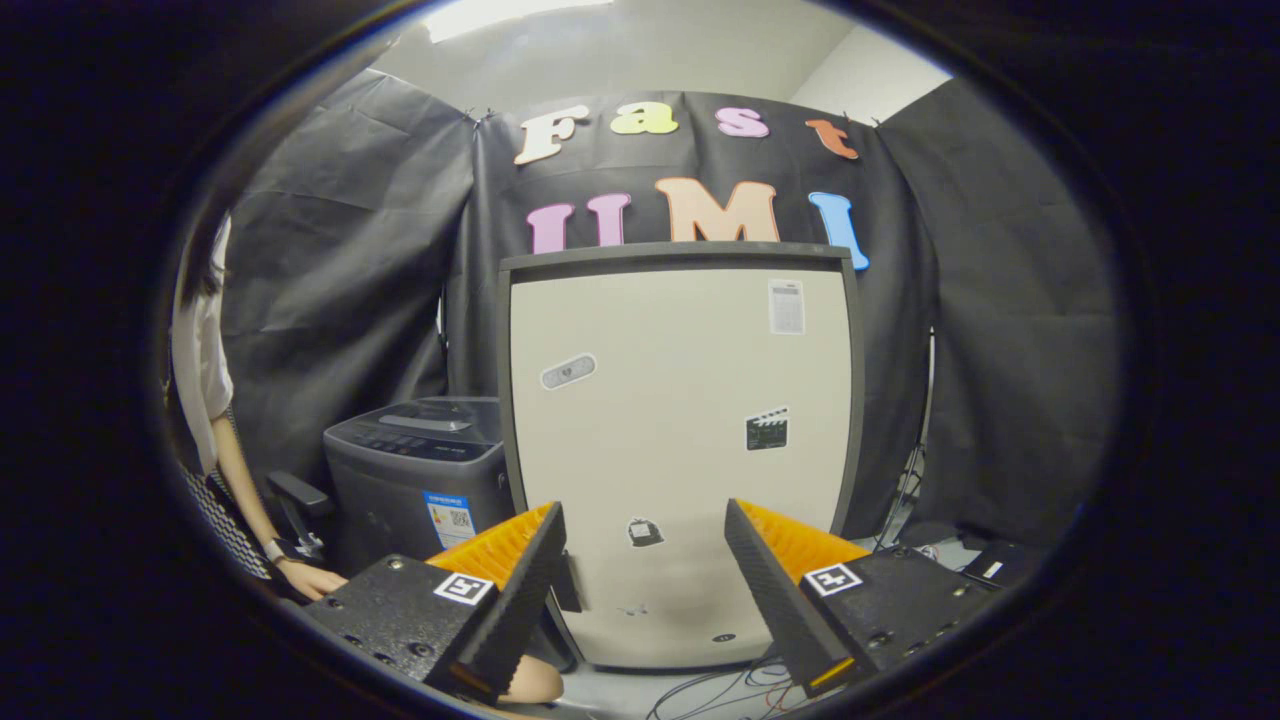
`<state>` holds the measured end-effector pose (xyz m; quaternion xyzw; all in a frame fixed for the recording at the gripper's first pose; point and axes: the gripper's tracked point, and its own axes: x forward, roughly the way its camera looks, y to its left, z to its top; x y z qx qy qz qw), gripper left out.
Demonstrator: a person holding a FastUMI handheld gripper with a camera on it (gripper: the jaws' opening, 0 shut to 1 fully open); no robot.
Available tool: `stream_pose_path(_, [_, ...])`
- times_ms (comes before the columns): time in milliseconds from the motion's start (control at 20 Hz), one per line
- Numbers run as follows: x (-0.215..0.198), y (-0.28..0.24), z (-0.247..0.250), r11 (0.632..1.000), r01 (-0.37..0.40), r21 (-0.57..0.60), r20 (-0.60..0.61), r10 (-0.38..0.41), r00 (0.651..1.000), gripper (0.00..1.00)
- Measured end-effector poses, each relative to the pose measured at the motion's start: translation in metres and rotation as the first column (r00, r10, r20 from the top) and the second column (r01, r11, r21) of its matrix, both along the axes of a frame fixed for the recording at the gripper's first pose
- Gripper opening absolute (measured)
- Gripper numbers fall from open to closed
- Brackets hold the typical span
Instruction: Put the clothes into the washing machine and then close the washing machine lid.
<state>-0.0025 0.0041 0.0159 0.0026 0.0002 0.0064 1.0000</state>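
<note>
- The gripper (645, 560) hangs in the air with its two fingers spread wide apart and nothing between them.
- Just beyond the fingers stands a tall pale cabinet (680, 430) with a dark frame and a few stickers on its front. Whether it is an appliance I cannot tell.
- To the left of it, and a little farther back, sits the grey washing machine (415, 480), a top-loader with a control panel along its back edge. Its lid (430, 415) lies flat and down.
- No clothes can be made out from here. With the lid down, they may be inside already, or lying somewhere else in the booth; this scene fits either, so I would not judge how far the job is.
- A person sits at the far left, one hand (310, 578) resting low, near the left finger and in front of the machine.
- What could go wrong: the fingers point at the cabinet, not the machine, so any reach straight ahead would meet the wrong front.
- Swinging left toward the machine brings the left finger close to that hand and to the chair armrest (298, 492); a quick sweep could knock either.
- Loose cables (740, 690) lie on the floor below the fingers and could snag anything that is dragged low.
- If the lid has to come up, its flat, smooth top gives the fingers little to catch, and they could slip off.
</note>
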Motion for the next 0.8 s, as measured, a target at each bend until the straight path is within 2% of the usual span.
stream_pose_path(800, [-0.0012, 0.0007, -0.0015, 1.000, -0.001, 0.000, -0.003, 0.001, 1.000, 0.97])
